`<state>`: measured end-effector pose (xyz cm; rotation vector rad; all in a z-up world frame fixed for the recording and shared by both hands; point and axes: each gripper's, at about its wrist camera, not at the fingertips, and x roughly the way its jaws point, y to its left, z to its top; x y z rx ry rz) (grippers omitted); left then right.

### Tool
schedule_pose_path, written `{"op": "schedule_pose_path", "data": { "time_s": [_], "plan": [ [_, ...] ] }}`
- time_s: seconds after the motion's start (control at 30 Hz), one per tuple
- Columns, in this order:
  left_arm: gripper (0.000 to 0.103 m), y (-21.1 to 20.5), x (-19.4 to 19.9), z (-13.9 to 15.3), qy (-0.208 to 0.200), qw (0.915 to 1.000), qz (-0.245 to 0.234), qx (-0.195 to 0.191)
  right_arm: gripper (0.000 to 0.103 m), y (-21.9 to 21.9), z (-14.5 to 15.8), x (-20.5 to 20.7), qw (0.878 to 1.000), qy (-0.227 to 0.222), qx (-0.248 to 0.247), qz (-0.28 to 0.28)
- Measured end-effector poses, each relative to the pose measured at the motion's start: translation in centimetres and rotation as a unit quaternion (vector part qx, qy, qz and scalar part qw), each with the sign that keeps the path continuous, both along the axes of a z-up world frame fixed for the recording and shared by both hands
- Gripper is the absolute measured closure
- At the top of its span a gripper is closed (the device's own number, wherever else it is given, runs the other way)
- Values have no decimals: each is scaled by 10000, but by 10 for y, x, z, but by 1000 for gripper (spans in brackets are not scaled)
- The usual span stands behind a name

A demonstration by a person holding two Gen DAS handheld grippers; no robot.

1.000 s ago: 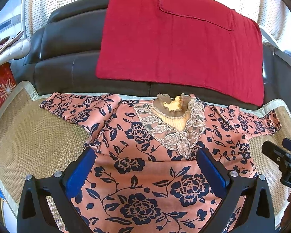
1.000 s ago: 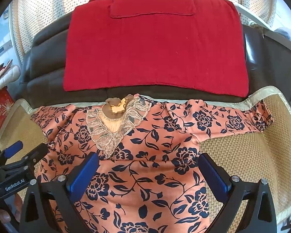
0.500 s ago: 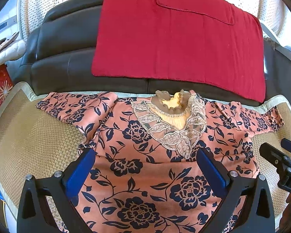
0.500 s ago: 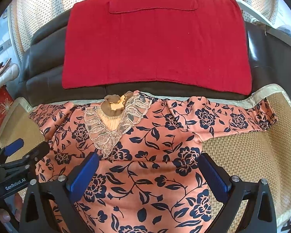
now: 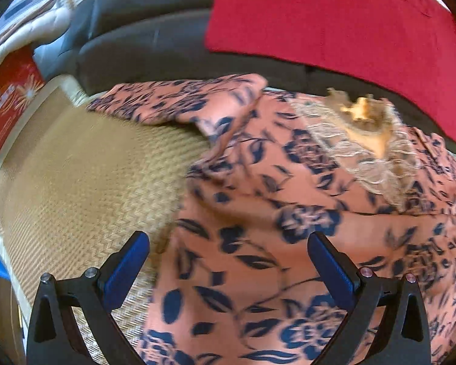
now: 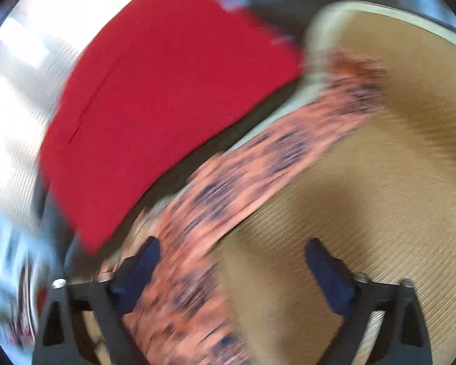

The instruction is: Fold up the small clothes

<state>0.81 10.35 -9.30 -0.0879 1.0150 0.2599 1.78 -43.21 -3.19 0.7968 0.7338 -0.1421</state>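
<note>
Flat on the woven mat (image 5: 76,164), floral blouse (image 5: 288,213) with sleeves spread (nothing folded yet); left gripper (image 5: 228,261) and right gripper (image 6: 232,269) gaping wide, empty above it

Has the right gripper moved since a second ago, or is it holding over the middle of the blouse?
Yes. The right gripper has swung rightward: the red cloth now sits upper left, and the blouse's sleeve and woven mat fill its blurred view.

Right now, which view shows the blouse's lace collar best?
Left wrist. The lace collar sits on the floral blouse at upper right, slightly blurred but readable. The right wrist view is heavily motion-blurred and shows only a sleeve, no collar.
</note>
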Motion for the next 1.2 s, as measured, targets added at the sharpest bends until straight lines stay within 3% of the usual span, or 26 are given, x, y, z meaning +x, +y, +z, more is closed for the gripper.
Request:
{"op": "schedule_pose_path", "data": {
  "time_s": [0.07, 0.13, 0.23, 0.3, 0.43, 0.57, 0.6, 0.63, 0.7, 0.77, 0.87, 0.97, 1.07, 1.2],
  "plan": [
    [0, 8, -1, -2, 1, 10000, 76, 51, 23, -53, 5, 14, 9967, 205, -539, -568],
    [0, 13, -1, -3, -8, 9999, 129, 98, 23, -86, 14, 35, 9886, 397, -1242, -754],
    [0, 14, 2, -6, 13, 9997, 153, 170, 23, -102, 24, 78, 9649, 799, -2457, -474],
    [0, 10, 5, -9, 82, 9996, 147, 208, 27, -114, 25, 105, 9507, 952, -2931, -347],
    [0, 5, 10, -15, 167, 9994, 96, 273, 42, -118, 0, 141, 9164, 1612, -3647, -335],
    [0, 4, 11, -18, 181, 9994, 54, 275, 49, -119, -23, 163, 8852, 2051, -4170, -203],
    [0, 4, 12, -19, 192, 9994, 56, 280, 62, -119, -25, 167, 8786, 2109, -4282, -163],
    [0, 5, 13, -20, 189, 9994, 57, 270, 91, -123, -27, 173, 8779, 2218, -4244, -47],
    [0, 9, 13, -21, 155, 9996, 85, 227, 94, -130, -25, 180, 8892, 2278, -3967, 32],
    [0, 13, 11, -19, 91, 9997, 120, 181, 94, -140, -9, 185, 9195, 2030, -3367, 21],
    [0, 21, 6, -15, -36, 9998, 140, 130, 95, -135, 33, 187, 9516, 1397, -2732, 190],
    [0, 32, -2, -7, -209, 9995, 205, 77, 94, -98, 85, 190, 9736, 620, -2104, 631],
    [0, 45, -12, 1, -370, 9988, 312, -59, 94, -40, 132, 195, 9825, -163, -1398, 1224],
    [0, 60, -25, 10, -526, 9972, 480, -219, 94, 55, 166, 195, 9708, -917, -564, 2145]
  ]
}}
